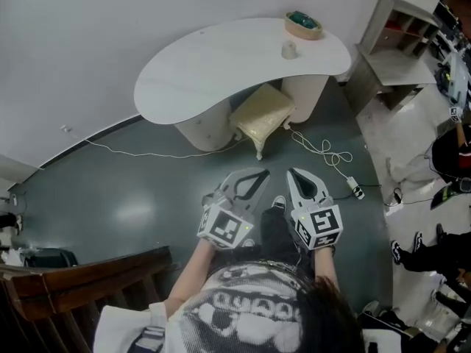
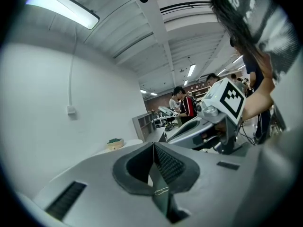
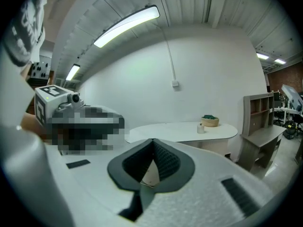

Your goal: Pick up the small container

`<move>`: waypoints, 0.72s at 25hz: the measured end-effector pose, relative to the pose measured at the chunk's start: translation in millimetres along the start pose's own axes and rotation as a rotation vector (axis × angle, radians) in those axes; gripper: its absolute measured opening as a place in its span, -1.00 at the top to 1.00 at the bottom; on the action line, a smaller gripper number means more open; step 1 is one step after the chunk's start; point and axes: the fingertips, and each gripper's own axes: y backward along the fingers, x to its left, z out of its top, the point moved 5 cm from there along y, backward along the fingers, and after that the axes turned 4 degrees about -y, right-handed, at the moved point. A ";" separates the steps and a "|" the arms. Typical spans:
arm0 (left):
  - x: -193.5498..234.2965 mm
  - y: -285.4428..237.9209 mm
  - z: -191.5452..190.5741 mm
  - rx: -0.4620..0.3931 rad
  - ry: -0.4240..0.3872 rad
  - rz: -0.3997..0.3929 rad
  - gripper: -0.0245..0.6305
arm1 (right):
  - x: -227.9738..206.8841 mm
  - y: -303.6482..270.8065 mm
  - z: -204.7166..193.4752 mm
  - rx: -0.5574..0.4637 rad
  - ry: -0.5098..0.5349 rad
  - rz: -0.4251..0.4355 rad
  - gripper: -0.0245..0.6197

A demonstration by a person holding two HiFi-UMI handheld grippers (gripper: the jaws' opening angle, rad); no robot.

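Nearest, the left gripper [image 1: 249,182] and the right gripper [image 1: 302,184] are held side by side in front of the person, both pointing at the table [image 1: 221,79]. Each gripper's own view shows its jaws pressed together at the tips with nothing between them: the left gripper [image 2: 154,148] is closed and empty, and so is the right gripper [image 3: 152,143].

The task looks barely begun. Bare floor [image 1: 132,197] lies between the grippers and the table, and neither gripper is near the container [image 1: 289,50]. It stands upright on the far right part of the tabletop, just beside a bowl [image 1: 303,24] with something green in it. What is left, as I judge it, is the whole job: close the gap, open one gripper, set its jaws round the container, shut and lift.

The head view alone gives the layout from above: the curved tabletop, a cushioned stool [image 1: 261,115] tucked under it, a cable [image 1: 324,153] loose on the floor, and a shelf [image 1: 397,50] off to the right. It does not show how the jaws meet.

The right gripper view shows the container [image 3: 200,128] side-on, in front of and left of the bowl [image 3: 209,121].

The left gripper view catches the bowl [image 2: 114,144], but I cannot make out the container there. It does show people [image 2: 182,103] standing far back in the room.
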 end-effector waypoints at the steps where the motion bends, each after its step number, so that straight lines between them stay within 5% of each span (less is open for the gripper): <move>1: 6.7 -14.4 1.7 0.002 -0.003 0.001 0.91 | -14.2 -6.6 4.2 0.000 0.000 0.001 0.94; 8: 52.9 -103.0 24.6 -0.005 -0.038 0.038 0.91 | -103.9 -55.9 36.3 0.006 0.027 0.030 0.94; 18: 75.9 -171.9 26.2 0.014 -0.041 0.057 0.91 | -161.2 -92.0 51.6 0.001 0.027 0.091 0.94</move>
